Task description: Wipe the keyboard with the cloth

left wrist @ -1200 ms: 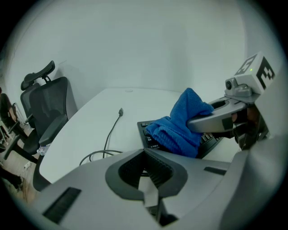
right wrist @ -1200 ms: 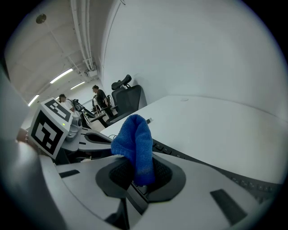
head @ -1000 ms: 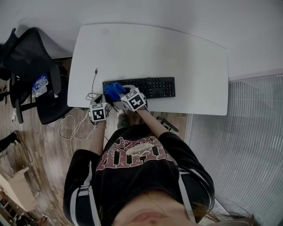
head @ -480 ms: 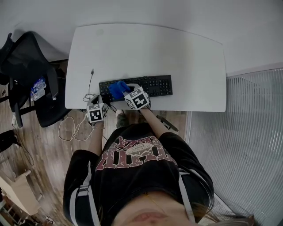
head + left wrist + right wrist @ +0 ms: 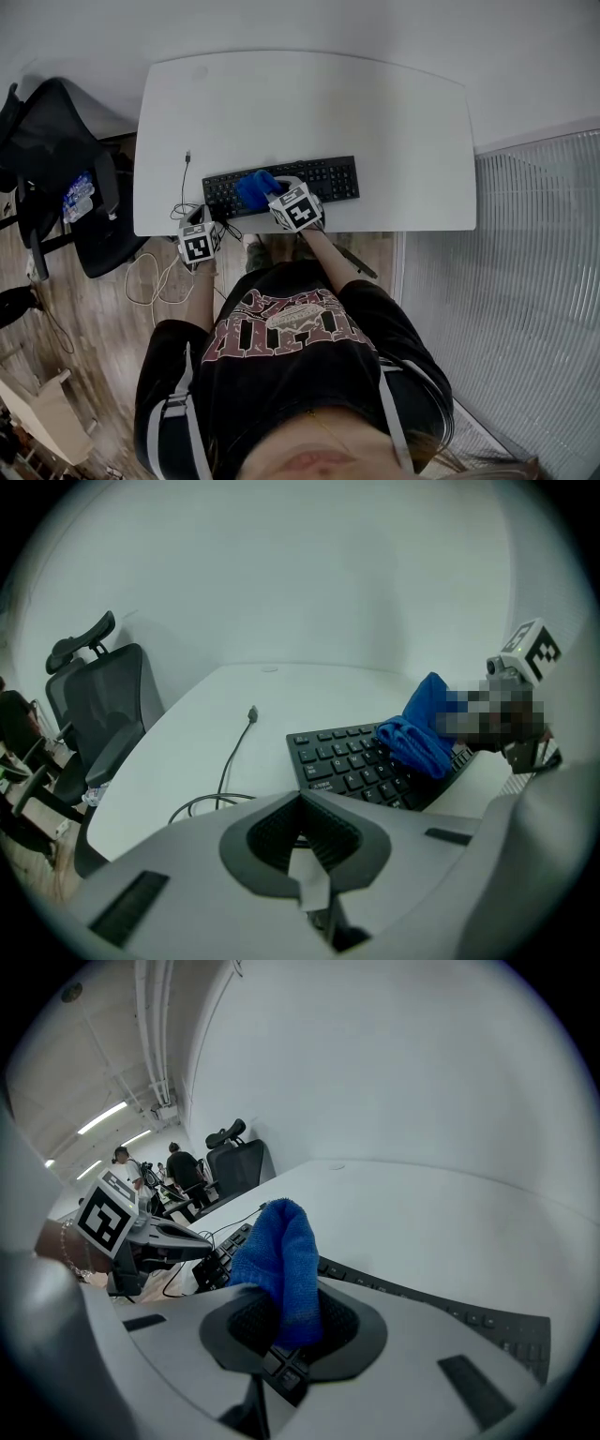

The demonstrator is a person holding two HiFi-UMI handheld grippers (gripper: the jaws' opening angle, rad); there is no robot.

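Observation:
A black keyboard (image 5: 319,178) lies along the front of the white desk (image 5: 375,112). My right gripper (image 5: 270,195) is shut on a blue cloth (image 5: 255,187), which rests on the keys in the keyboard's left part. In the right gripper view the cloth (image 5: 279,1258) sticks up from between the jaws of the right gripper (image 5: 281,1321), over the keyboard (image 5: 450,1309). My left gripper (image 5: 200,228) hangs at the desk's front left edge, off the keyboard, shut and holding nothing. In the left gripper view the left gripper (image 5: 300,829) has the keyboard (image 5: 352,766) and the cloth (image 5: 419,735) ahead to its right.
A dark cable (image 5: 184,183) with a loose plug runs over the desk's left side and drops to the floor. A black office chair (image 5: 66,159) stands left of the desk. A ribbed glass partition (image 5: 534,281) is on the right. People stand far off in the right gripper view.
The right gripper has slid the blue cloth to the right along the keyboard's left part. The left gripper has stayed by the front left edge of the desk.

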